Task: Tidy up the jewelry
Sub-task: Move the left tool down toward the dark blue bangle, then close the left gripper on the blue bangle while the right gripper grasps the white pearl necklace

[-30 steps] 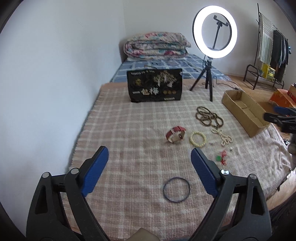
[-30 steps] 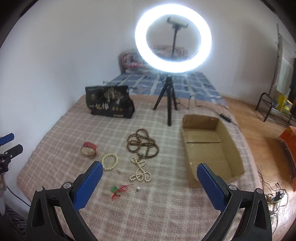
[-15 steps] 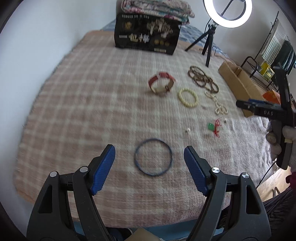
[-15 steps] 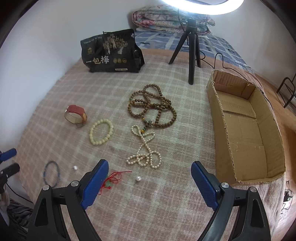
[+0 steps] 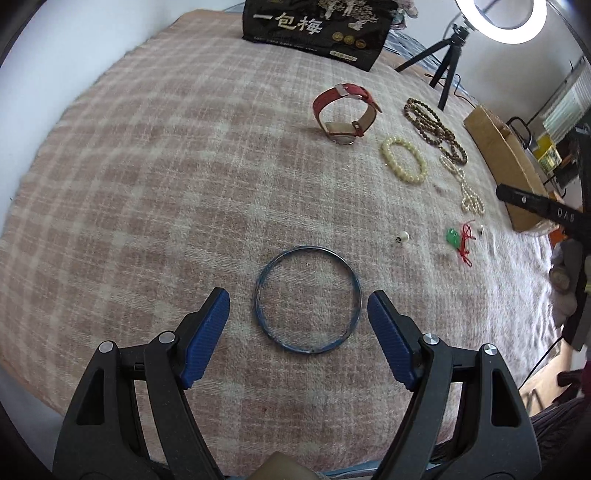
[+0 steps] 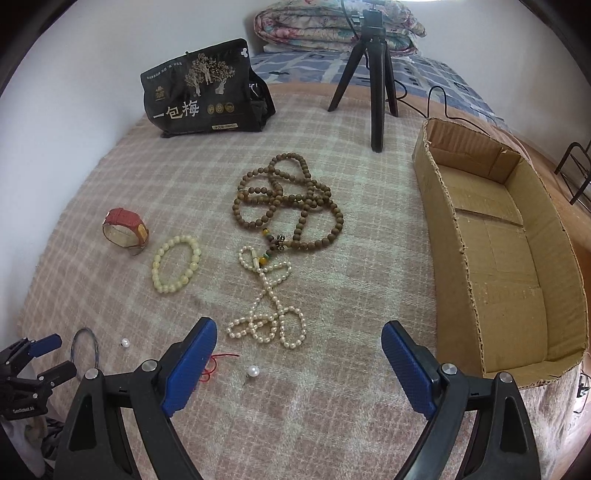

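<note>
A thin blue bangle lies flat on the plaid blanket; my left gripper is open with its blue pads on either side of it, not touching. The bangle also shows in the right wrist view. My right gripper is open and empty above the white pearl necklace. A brown bead necklace, a cream bead bracelet, a red-strapped watch, a green pendant on red cord and loose pearls lie on the blanket.
An open cardboard box sits at the right of the blanket. A black printed bag and a ring light tripod stand at the back. Folded quilts lie on a bed behind. The blanket edge is close below the left gripper.
Both grippers have lowered and moved forward toward the blanket. The left one has closed in on the blue bangle, the right one on the pearl necklace. Both stay open.
</note>
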`<action>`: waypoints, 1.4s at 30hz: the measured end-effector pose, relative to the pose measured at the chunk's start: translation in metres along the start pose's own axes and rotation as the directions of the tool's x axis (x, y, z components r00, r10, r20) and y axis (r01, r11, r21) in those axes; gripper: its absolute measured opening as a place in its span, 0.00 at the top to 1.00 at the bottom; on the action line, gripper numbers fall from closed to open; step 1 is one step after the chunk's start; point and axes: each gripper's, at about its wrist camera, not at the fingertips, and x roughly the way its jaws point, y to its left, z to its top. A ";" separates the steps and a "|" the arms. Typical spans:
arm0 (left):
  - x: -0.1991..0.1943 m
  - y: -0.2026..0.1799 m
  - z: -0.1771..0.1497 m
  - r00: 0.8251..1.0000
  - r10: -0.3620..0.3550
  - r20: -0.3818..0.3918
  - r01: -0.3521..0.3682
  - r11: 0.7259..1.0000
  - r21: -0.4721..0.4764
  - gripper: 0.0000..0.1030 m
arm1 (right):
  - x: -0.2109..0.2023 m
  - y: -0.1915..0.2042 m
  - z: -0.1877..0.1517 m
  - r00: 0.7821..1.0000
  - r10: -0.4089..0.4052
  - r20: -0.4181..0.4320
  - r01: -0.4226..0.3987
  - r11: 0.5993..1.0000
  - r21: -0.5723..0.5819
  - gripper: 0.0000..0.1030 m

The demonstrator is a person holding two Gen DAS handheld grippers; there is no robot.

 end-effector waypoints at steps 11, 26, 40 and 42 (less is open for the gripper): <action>0.017 -0.008 0.005 0.999 0.007 -0.037 -0.006 1.000 0.012 0.09 | 0.012 0.000 0.006 1.000 0.016 -0.022 -0.015 0.999 0.038 0.09; 0.030 -0.028 -0.002 0.987 0.159 -0.015 -0.155 0.979 0.132 0.13 | 0.041 0.009 0.016 0.995 0.025 -0.093 -0.024 1.000 0.012 0.16; 0.025 -0.023 -0.002 0.987 0.161 -0.005 -0.159 0.980 0.118 0.28 | 0.061 0.029 0.017 0.995 -0.002 -0.103 -0.007 0.997 -0.080 0.59; 0.025 -0.024 -0.002 0.987 0.164 -0.005 -0.162 0.979 0.124 0.28 | 0.061 0.029 0.018 0.995 0.014 -0.100 -0.022 0.997 -0.072 0.71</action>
